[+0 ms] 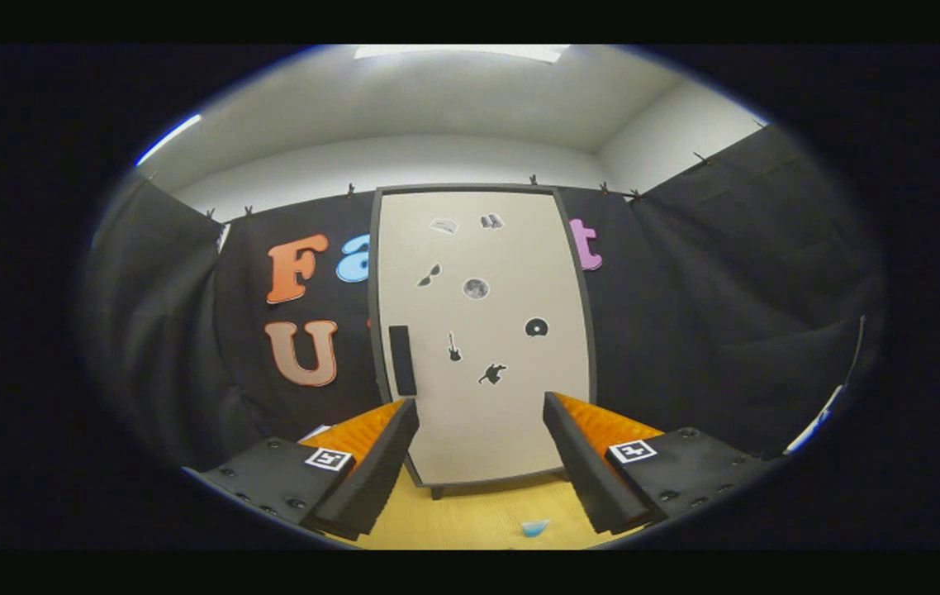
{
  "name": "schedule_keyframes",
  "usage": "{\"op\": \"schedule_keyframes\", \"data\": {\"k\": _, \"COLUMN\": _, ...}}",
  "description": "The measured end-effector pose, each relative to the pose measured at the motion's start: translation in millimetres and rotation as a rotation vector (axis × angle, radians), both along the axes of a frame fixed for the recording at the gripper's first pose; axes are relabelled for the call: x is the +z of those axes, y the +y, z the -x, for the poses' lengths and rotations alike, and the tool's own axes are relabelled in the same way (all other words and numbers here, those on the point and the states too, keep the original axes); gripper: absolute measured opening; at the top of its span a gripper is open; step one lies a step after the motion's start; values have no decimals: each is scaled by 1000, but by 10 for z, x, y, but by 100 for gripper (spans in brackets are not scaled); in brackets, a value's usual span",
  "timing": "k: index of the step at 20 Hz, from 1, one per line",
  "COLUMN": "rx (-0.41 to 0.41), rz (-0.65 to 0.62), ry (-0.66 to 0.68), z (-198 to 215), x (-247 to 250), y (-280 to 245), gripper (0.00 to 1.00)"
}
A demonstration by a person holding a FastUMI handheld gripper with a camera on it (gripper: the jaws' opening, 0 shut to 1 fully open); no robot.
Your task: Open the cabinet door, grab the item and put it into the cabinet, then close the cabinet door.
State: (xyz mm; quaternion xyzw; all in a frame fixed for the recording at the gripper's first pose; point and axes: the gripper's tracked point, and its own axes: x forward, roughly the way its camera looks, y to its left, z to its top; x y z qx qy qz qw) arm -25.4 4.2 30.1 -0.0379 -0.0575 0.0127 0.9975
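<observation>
A tall pale cabinet (482,330) with a dark frame stands upright on the wooden tabletop (478,512), straight ahead of my fingers. Its door is closed and carries several small dark stickers. A dark vertical handle (402,360) sits low on the door's left side, just above my left fingertip (404,413). My gripper (480,405) is open, its two fingers spread wide with nothing between them, a short way in front of the door. A small light-blue item (534,527) lies on the table between the fingers, close below me.
Black cloth walls (726,330) enclose the booth behind and beside the cabinet. A white strip (817,421) shows low on the right wall. White ceiling with a light panel (462,51) is overhead.
</observation>
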Motion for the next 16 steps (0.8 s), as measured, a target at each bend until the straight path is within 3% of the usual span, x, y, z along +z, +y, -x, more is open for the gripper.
{"op": "schedule_keyframes", "data": {"k": 16, "rx": 8, "rz": -1, "ry": 61, "z": -118, "x": -70, "y": 138, "gripper": 97}}
